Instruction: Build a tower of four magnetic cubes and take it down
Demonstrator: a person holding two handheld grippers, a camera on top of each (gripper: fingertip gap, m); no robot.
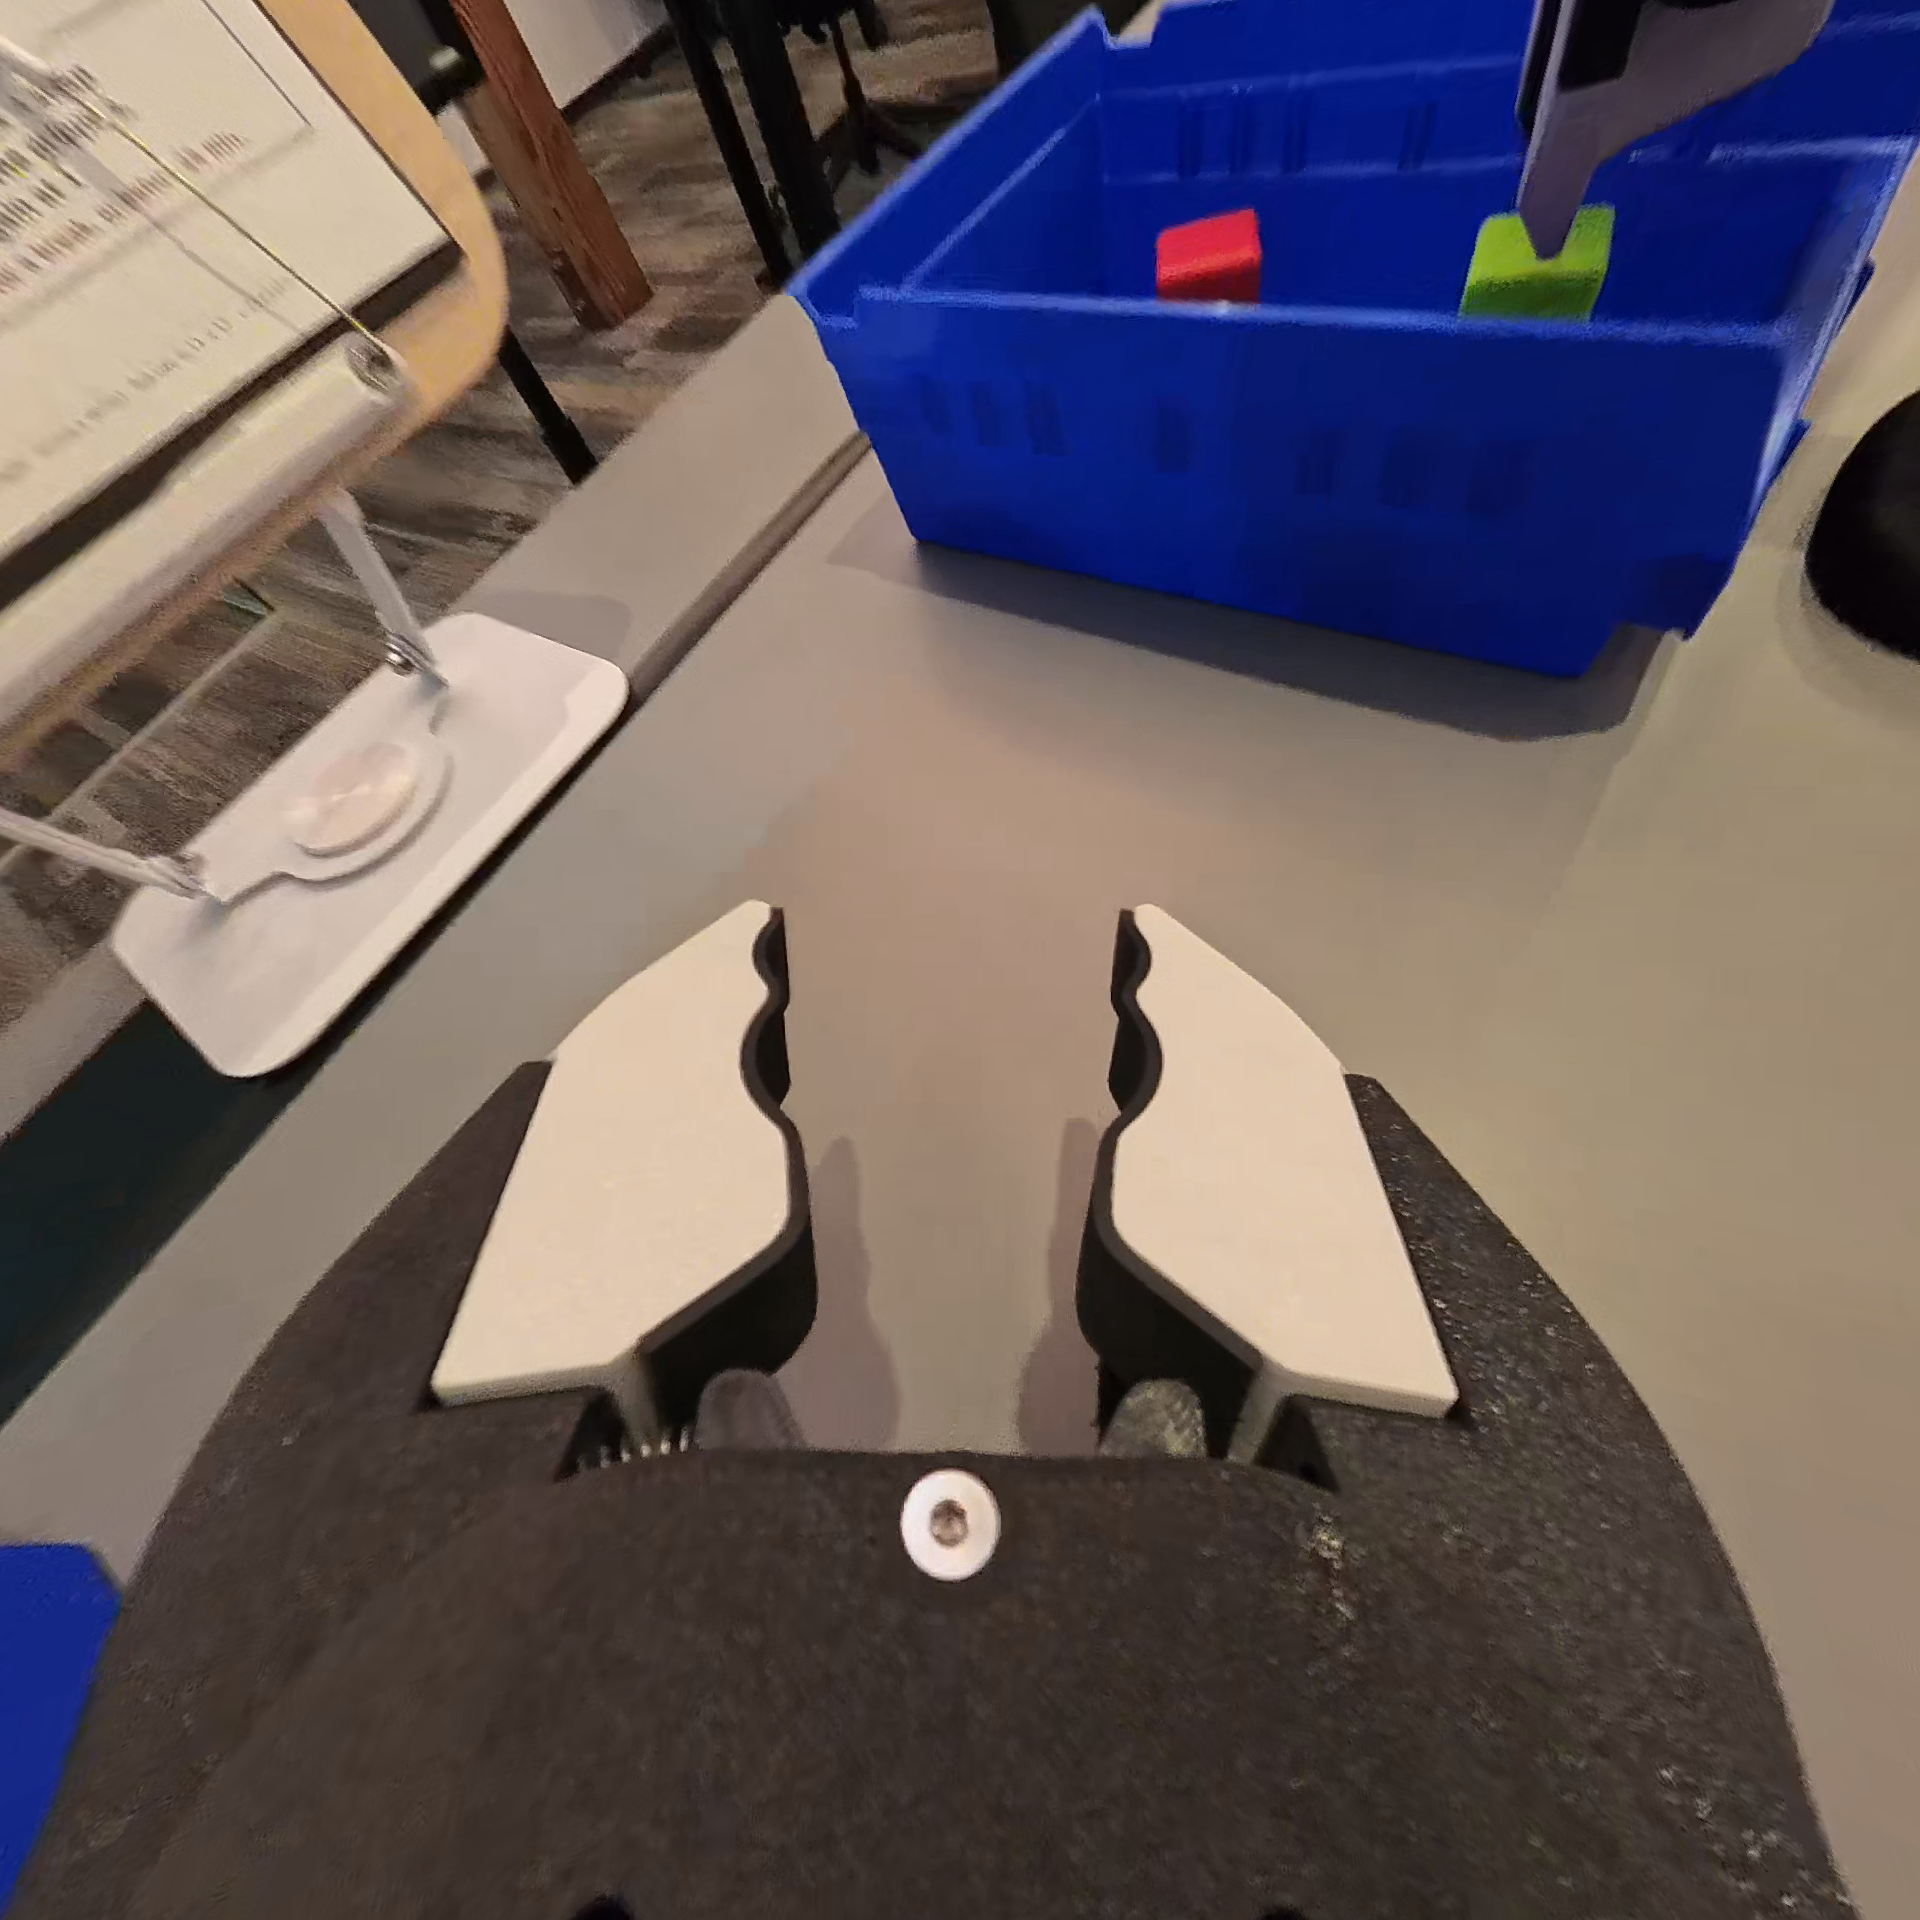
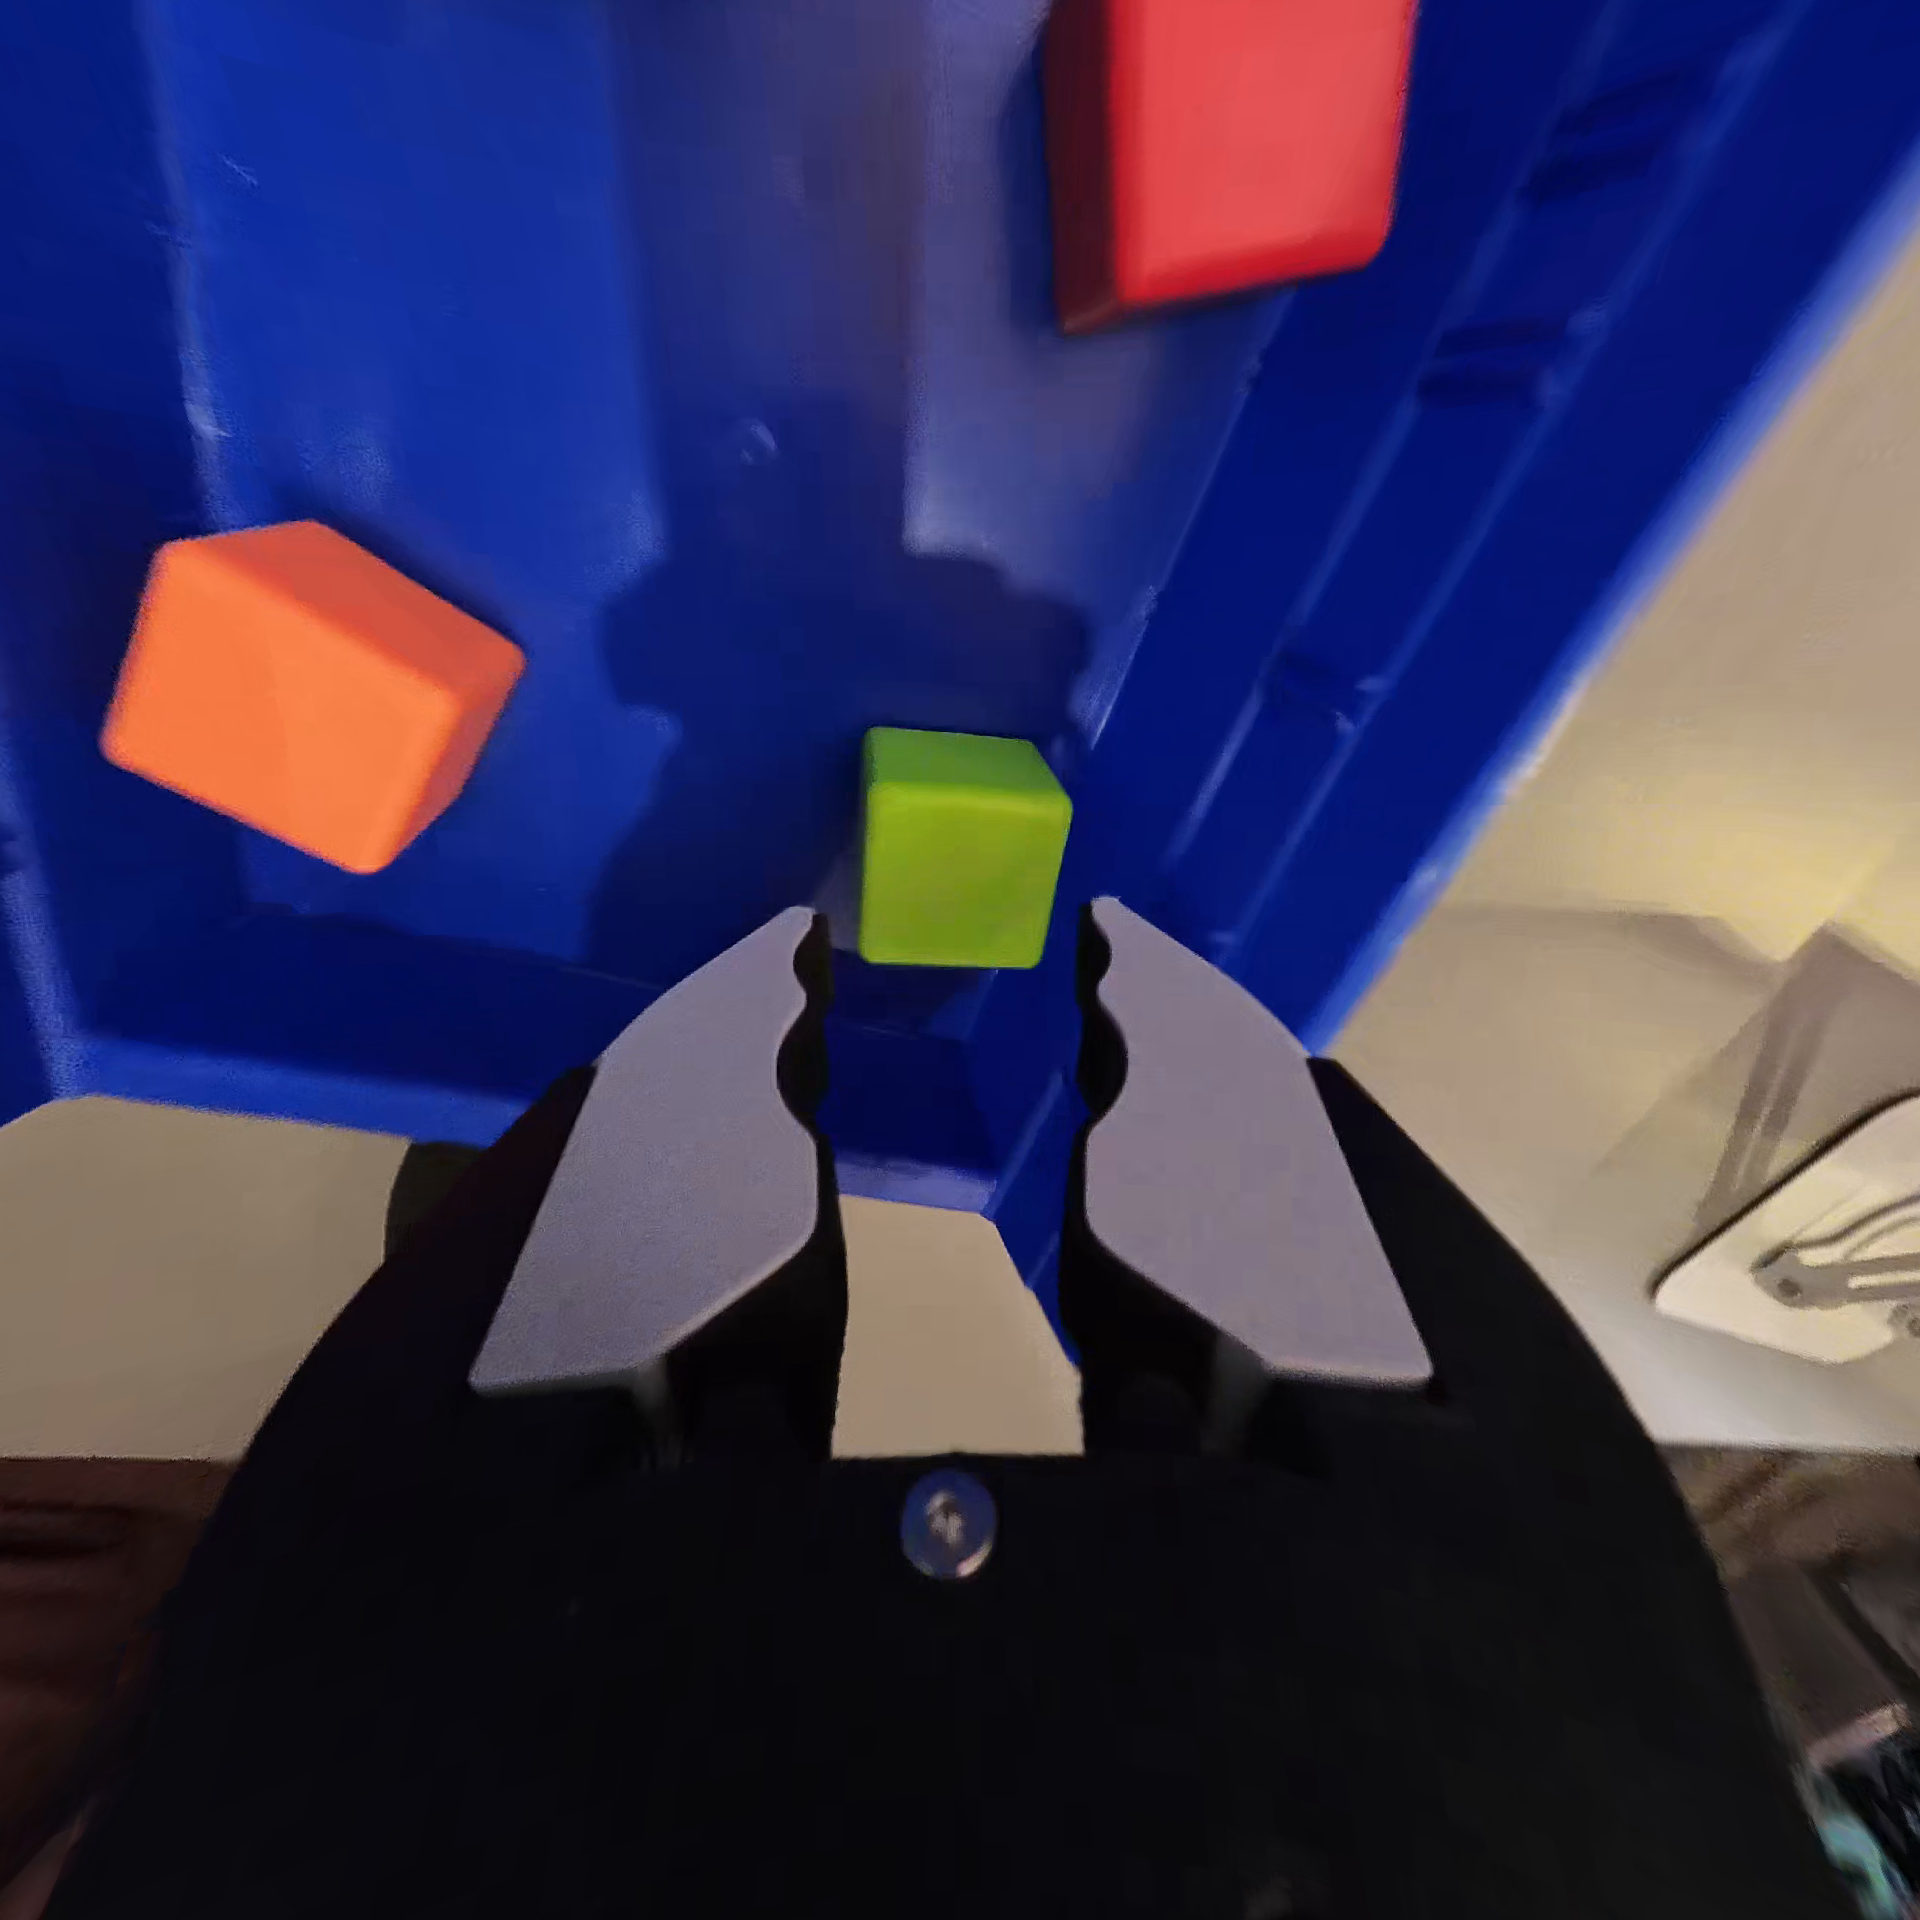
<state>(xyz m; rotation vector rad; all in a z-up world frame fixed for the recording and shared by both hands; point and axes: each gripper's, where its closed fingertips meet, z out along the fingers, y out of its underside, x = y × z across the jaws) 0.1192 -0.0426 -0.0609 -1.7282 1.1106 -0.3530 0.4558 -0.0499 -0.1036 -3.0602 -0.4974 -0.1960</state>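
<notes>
The green cube sits in the blue bin, near a wall. An orange cube and a red cube lie apart in the same bin. Your right hand-held gripper hangs just over the green cube, jaws wide, holding nothing. Your left hand-held gripper is spread apart too, over the bare grey table, well short of the bin.

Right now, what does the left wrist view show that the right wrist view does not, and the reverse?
Only the left wrist view shows the left gripper, open over the bare grey table, and a document stand.

Only the right wrist view shows the orange cube.

Both show the blue bin, red cube, green cube and right gripper, open at the green cube.
</notes>
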